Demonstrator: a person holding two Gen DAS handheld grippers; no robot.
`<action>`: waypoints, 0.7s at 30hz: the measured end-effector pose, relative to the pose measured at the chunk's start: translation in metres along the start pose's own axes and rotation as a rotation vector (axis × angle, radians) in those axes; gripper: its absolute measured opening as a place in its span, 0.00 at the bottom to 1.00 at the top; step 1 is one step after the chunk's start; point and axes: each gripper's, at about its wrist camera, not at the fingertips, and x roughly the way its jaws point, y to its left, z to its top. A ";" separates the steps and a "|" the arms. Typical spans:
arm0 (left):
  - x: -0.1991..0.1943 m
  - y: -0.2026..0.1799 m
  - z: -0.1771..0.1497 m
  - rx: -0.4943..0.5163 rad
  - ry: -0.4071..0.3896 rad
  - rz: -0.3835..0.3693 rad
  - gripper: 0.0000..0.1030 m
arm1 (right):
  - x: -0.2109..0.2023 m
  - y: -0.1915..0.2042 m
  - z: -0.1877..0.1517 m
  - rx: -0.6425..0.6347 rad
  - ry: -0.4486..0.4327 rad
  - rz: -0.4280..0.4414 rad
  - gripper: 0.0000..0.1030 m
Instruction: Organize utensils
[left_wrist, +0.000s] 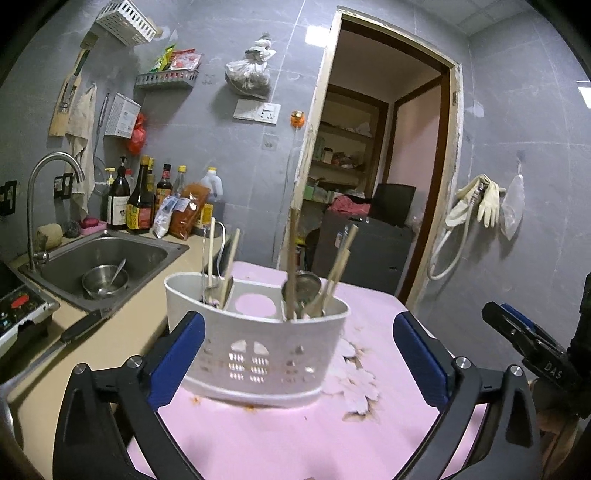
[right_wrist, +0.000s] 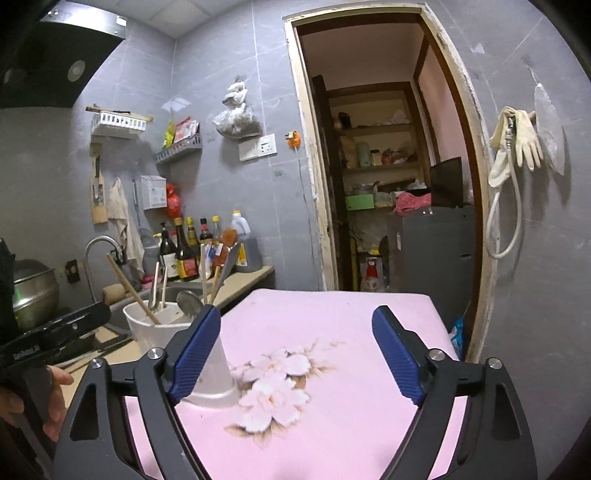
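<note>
A white plastic utensil holder stands upright on a pink, flower-printed table cover, beside the kitchen counter. Its left compartment holds pale chopsticks leaning against the rim; the middle compartment shows only a round hole with pink beneath; the right compartment is crowded with a tall wooden handle, more chopsticks and a metal ladle.

The left gripper faces the holder's perforated front with its blue-padded fingers spread wide, one to each side of the holder and not pressing on it. Nothing is grasped. The right gripper sits to the right of the holder, its jaws likewise released and parted over the flower print; its left pad overlaps the holder's right end in the right wrist view, but whether it touches cannot be told. A hand wraps the left gripper's handle.

Left of the holder, a steel sink contains a metal bowl with a spoon in it. Behind the holder, sauce bottles line the counter's back edge against the grey tiled wall. A knife lies on the counter between sink and holder.
</note>
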 end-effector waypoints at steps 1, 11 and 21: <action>-0.002 -0.002 -0.002 0.002 0.007 0.005 0.97 | -0.006 -0.001 -0.002 0.000 0.006 -0.003 0.88; -0.032 -0.023 -0.037 0.042 0.026 0.055 0.97 | -0.056 0.002 -0.021 -0.018 0.027 -0.045 1.00; -0.058 -0.032 -0.070 0.085 -0.003 0.114 0.97 | -0.087 0.014 -0.054 -0.059 0.003 -0.129 1.00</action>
